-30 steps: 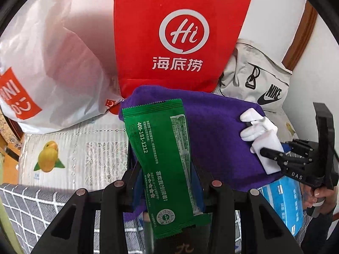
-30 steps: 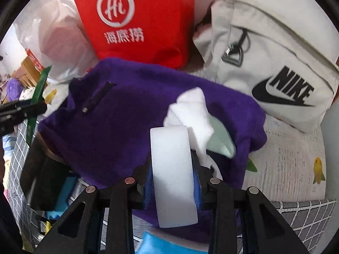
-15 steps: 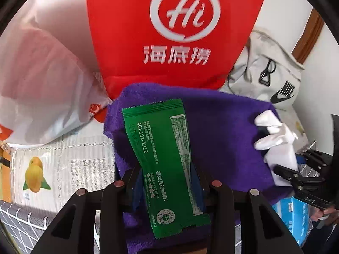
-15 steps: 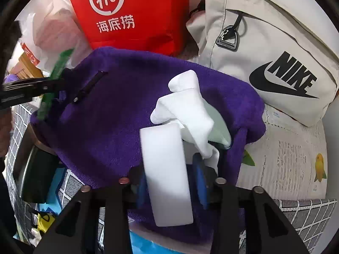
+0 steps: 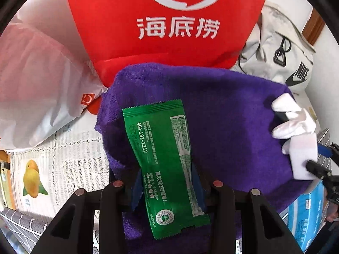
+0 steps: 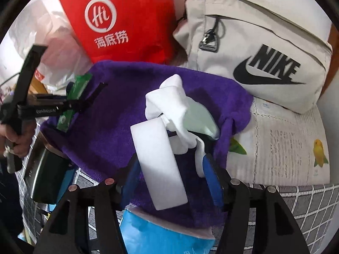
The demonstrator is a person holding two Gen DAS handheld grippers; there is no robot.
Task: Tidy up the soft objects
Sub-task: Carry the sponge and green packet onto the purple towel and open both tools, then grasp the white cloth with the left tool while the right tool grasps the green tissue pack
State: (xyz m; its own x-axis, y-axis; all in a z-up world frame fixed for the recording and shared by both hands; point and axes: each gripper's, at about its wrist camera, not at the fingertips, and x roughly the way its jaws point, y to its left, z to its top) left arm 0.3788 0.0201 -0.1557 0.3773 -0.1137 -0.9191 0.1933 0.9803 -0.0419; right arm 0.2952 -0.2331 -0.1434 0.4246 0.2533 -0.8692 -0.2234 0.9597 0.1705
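Observation:
A purple towel (image 5: 222, 116) lies spread over a stack of things. My left gripper (image 5: 165, 180) is shut on a green sachet (image 5: 161, 154), which hangs just above the towel's left part; the right wrist view also shows this sachet (image 6: 79, 83). My right gripper (image 6: 170, 175) hovers over the towel's right part and its jaws are opening. Between them a white sponge block (image 6: 159, 163) lies tilted on the towel, and the right pad is clear of it. Just beyond the sponge sits a crumpled white and pale-green sock (image 6: 173, 105).
A red paper bag (image 5: 169, 31) stands behind the towel, a white plastic bag (image 5: 38, 80) to its left and a beige Nike bag (image 6: 264, 53) to its right. A blue pack (image 6: 165, 232) and a black box (image 6: 44, 173) sit under the towel. A fruit-print mat (image 6: 286, 148) lies to the right.
My left gripper has carried the green sachet forward and down over the purple towel. The right jaws have spread apart and let go of the white sponge, which now lies tilted.

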